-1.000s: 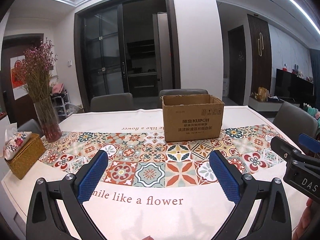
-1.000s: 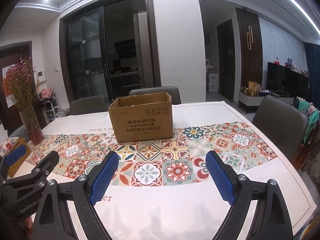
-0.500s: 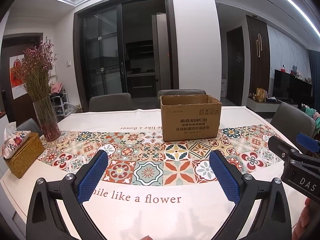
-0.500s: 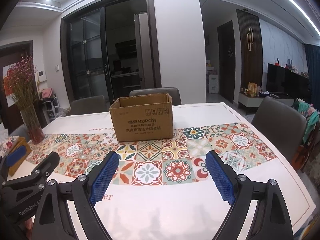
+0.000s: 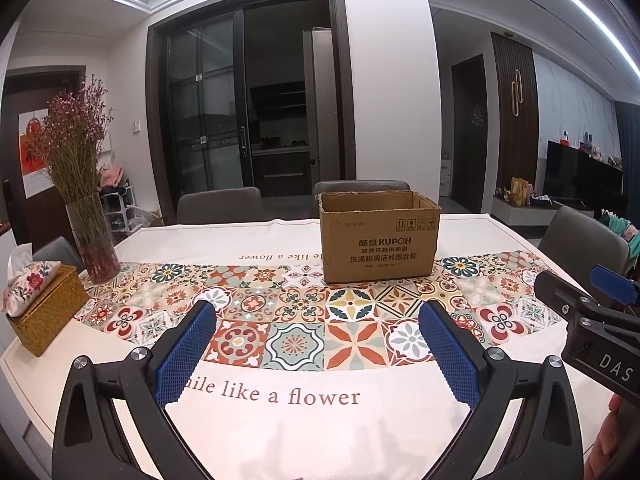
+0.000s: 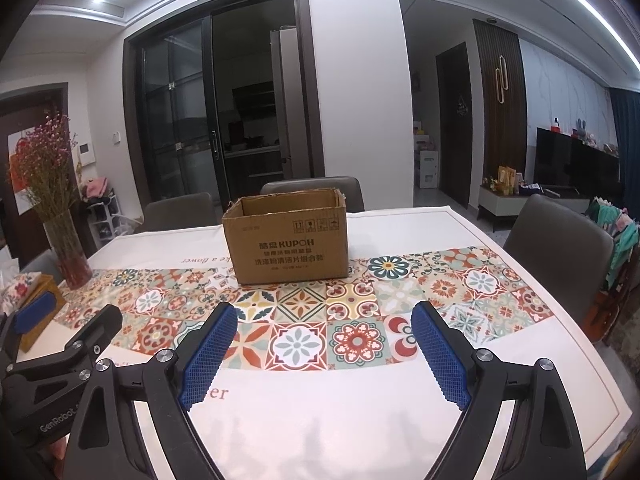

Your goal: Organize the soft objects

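— Why are both sets of fingers spread wide with nothing between them?

— My left gripper (image 5: pixel 316 340) and right gripper (image 6: pixel 322 344) hang low in the frame, empty, ready for something soft.

— Where are the soft objects?

— I can't see any. The open cardboard box (image 5: pixel 378 236) stands mid-frame on the surface (image 5: pixel 280 432), probably to receive them.

Lighting: bright, even, from ceiling strip lights (image 5: pixel 576 12). Focus: sharp. Edges: strong fisheye curvature, dark vignetted corners. Shadows: faint on counter (image 5: pixel 320 440).
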The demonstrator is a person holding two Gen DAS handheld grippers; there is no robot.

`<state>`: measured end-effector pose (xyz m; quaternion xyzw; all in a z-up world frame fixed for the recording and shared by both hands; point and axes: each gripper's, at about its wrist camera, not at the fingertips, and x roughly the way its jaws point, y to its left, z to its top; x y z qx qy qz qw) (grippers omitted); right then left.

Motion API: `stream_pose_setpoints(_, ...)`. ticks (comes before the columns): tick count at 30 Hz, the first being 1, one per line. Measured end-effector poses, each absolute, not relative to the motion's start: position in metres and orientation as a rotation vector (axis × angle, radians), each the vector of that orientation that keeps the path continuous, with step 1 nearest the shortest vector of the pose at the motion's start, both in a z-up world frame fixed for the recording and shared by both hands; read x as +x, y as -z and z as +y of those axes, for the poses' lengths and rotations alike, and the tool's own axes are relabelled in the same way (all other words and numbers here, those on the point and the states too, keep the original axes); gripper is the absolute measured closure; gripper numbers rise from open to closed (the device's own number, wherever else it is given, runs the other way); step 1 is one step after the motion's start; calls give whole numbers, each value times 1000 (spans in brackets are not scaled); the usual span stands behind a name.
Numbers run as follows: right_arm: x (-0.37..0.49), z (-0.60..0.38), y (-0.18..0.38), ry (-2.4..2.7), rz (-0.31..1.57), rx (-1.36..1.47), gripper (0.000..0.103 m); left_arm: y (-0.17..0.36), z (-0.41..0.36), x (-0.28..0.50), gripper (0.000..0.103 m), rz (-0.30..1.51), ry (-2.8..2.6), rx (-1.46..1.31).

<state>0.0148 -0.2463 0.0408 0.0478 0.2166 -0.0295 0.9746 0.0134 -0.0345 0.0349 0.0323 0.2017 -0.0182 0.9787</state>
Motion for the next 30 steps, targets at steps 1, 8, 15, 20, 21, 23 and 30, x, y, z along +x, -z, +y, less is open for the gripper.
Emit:
stream_pose_setpoints(1, 15, -246, -41, 60, 437, 96, 13, -35, -34, 13, 0, 405, 36, 64)
stream_pose_setpoints(8, 16, -246, -41, 57, 437, 100, 13, -37, -36, 12, 0, 401, 38, 67)
stream_pose_setpoints(15, 18, -248, -41, 56, 444, 98, 13, -36, -37, 11, 0, 398, 17, 80)
stream_pose_setpoints(20, 17, -248, -40, 59, 440, 99, 13, -36, -38, 10, 0, 389, 16, 87)
stream_pose_setpoints(21, 17, -248, -40, 59, 439, 101, 13, -36, -38, 10, 0, 389, 18, 86)
stream_pose_setpoints(23, 17, -248, -40, 59, 439, 100, 13, -36, -38, 10, 0, 388, 16, 86)
stream_pose_setpoints(30, 17, -248, -40, 59, 439, 100, 13, -36, -39, 8, 0, 381, 13, 85)
